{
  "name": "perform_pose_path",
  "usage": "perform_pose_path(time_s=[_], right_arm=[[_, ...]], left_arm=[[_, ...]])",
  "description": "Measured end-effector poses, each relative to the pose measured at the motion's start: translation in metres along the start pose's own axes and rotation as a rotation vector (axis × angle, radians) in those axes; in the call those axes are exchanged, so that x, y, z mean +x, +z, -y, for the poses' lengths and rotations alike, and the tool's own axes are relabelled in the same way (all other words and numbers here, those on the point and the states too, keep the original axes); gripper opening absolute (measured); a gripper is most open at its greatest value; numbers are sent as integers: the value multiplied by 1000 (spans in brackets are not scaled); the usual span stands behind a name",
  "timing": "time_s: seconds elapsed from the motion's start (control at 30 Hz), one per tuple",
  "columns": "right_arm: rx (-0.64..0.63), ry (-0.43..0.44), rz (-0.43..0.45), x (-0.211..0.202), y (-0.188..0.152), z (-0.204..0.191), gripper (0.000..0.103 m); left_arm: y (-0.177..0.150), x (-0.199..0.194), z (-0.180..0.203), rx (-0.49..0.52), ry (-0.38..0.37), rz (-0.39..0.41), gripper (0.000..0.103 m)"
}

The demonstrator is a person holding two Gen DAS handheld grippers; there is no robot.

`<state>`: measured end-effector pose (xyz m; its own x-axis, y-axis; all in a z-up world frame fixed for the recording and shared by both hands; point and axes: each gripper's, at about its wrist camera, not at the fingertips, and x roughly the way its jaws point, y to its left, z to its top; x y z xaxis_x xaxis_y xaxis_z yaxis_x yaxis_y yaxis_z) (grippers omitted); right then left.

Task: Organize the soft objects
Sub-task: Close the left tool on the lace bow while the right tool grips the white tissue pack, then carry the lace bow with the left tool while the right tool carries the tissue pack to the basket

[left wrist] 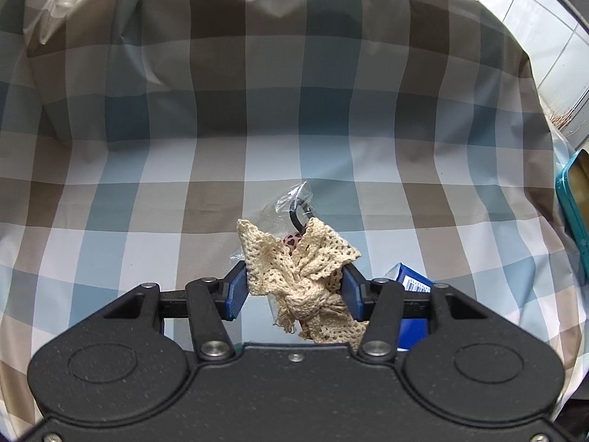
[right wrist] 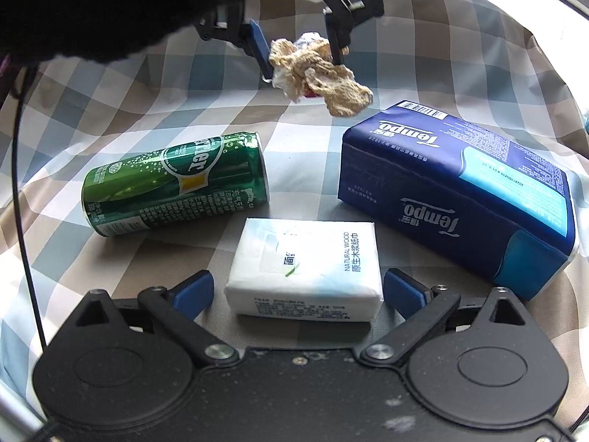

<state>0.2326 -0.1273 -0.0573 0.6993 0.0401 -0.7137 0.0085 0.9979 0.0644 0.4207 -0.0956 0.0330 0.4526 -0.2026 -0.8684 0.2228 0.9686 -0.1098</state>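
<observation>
The left gripper [left wrist: 294, 287] has its blue pads closed against a knotted cream lace bow [left wrist: 307, 280] packed in clear wrap with a black ring at the top, and holds it up off the checked cloth [left wrist: 147, 169]. Ahead of it the cloth lies bare up to where it rises into a folded back wall; at the right edge stand a teal tin [left wrist: 574, 213] and the corner of the blue tissue pack [left wrist: 410, 280], just beside the right finger. The right wrist view adds what the left cannot see: the bow [right wrist: 316, 73] hanging above the cloth beyond a green can [right wrist: 176, 184] lying on its side, the big blue tissue pack [right wrist: 460, 199] to the right, and a small white tissue pack [right wrist: 305, 269] between them. The right gripper [right wrist: 298, 291] stands wide open, its fingers either side of the white pack's near end without touching it
</observation>
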Motion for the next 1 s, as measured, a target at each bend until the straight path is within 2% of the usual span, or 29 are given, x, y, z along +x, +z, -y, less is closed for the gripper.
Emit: perform_pose_path(time_s=[0.1, 0.2, 0.3, 0.5, 0.6, 0.67, 0.87, 1.0], right_arm=[[23, -6, 16, 0, -1, 4, 101], [79, -67, 42, 0, -2, 11, 102], [120, -84, 45, 2, 0, 20, 102], [85, -97, 57, 3, -3, 16, 103], [81, -92, 67, 2, -3, 17, 92], [68, -95, 78, 0, -4, 15, 76], [54, -86, 67, -3, -2, 13, 74], [82, -34, 56, -20, 4, 17, 74]], left_arm=[[-15, -30, -9, 2, 1, 57, 51], [-32, -57, -22, -5, 19, 102, 51], [-53, -78, -36, -5, 43, 133, 51], [-105, -108, -60, -23, 59, 164, 51], [-134, -119, -66, -37, 63, 177, 51], [-153, -126, -68, -45, 64, 185, 51], [-203, -140, -70, -73, 59, 200, 51], [-228, -148, -69, -87, 62, 212, 51]])
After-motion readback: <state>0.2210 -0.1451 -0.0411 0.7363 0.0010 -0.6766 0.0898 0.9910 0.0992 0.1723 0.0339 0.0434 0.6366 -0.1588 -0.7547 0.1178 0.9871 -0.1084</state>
